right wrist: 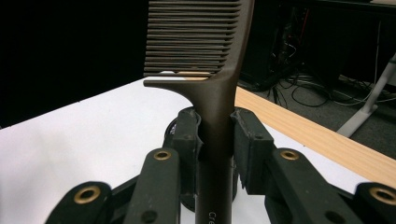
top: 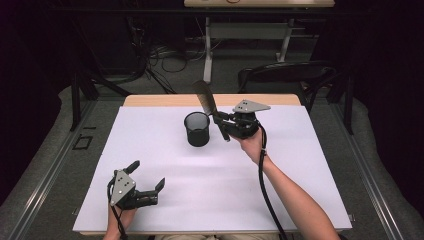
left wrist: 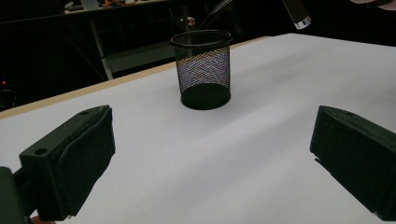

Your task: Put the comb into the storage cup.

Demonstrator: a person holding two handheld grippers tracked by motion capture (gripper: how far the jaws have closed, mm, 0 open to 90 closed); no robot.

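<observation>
A black mesh cup (top: 197, 129) stands upright on the white table cover (top: 210, 175), a little behind the middle; the left gripper view shows the mesh cup (left wrist: 203, 69) with nothing visible inside. My right gripper (top: 222, 121) hovers just right of the cup, shut on the handle of a dark comb (top: 206, 99) whose teeth point up and away. In the right gripper view the comb (right wrist: 215, 74) stands between the two pads (right wrist: 187, 135), clamped at its handle. My left gripper (top: 148, 179) rests at the front left of the table, jaws wide apart with nothing between them.
A bare wooden strip (top: 165, 100) runs along the table's far edge. Behind it stand a dark chair (top: 285, 75) and a desk frame with cables on the floor (top: 170, 57). White cover lies bare between the two grippers.
</observation>
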